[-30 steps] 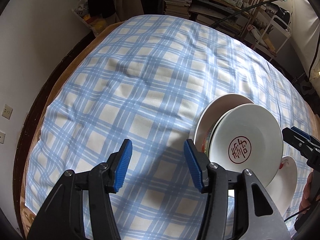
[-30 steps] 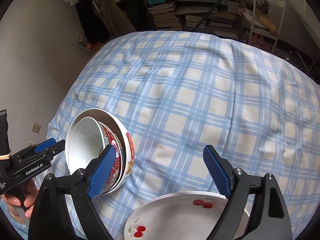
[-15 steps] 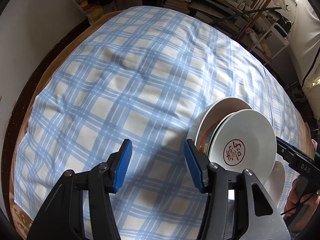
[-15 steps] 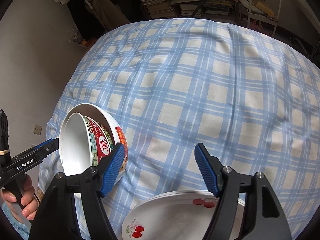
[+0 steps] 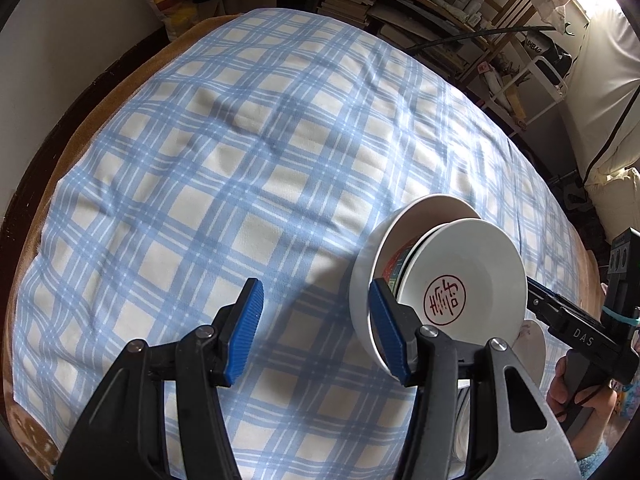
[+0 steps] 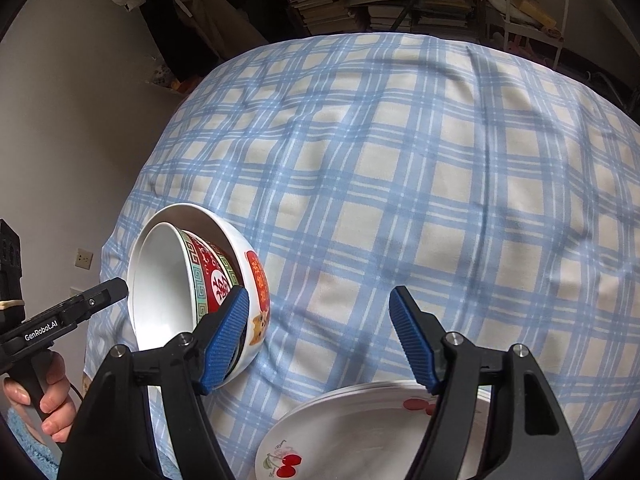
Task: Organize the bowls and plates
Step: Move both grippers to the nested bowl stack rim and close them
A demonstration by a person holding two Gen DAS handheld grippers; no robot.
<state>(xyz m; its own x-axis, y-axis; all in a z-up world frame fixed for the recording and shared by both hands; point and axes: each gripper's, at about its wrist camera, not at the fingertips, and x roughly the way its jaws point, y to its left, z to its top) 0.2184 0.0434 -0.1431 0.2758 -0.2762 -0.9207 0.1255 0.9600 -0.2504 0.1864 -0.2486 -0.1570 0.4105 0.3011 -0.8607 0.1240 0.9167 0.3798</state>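
Two nested bowls sit on the blue plaid cloth: a white outer bowl (image 6: 256, 276) with red patches and an inner red-patterned bowl (image 6: 208, 276), white inside with a red character (image 5: 444, 300). They look tipped toward the left gripper. My left gripper (image 5: 316, 332) is open and empty; its right finger (image 5: 388, 336) is at the outer bowl's rim (image 5: 360, 280). My right gripper (image 6: 320, 340) is open and empty, its left finger (image 6: 224, 336) in front of the bowls. White plates with red cherries (image 6: 360, 436) lie stacked below it.
The plaid tablecloth (image 5: 240, 160) covers a round wooden table (image 5: 80, 136). Cluttered shelves with books (image 6: 360, 4) stand beyond the far edge, a white rack (image 5: 536, 84) to the right, a wall (image 6: 60, 100) to the left.
Both grippers have moved closer to the bowls, which sit larger in both views. The right gripper's jaws have narrowed a little. The bowls and plates have not moved.
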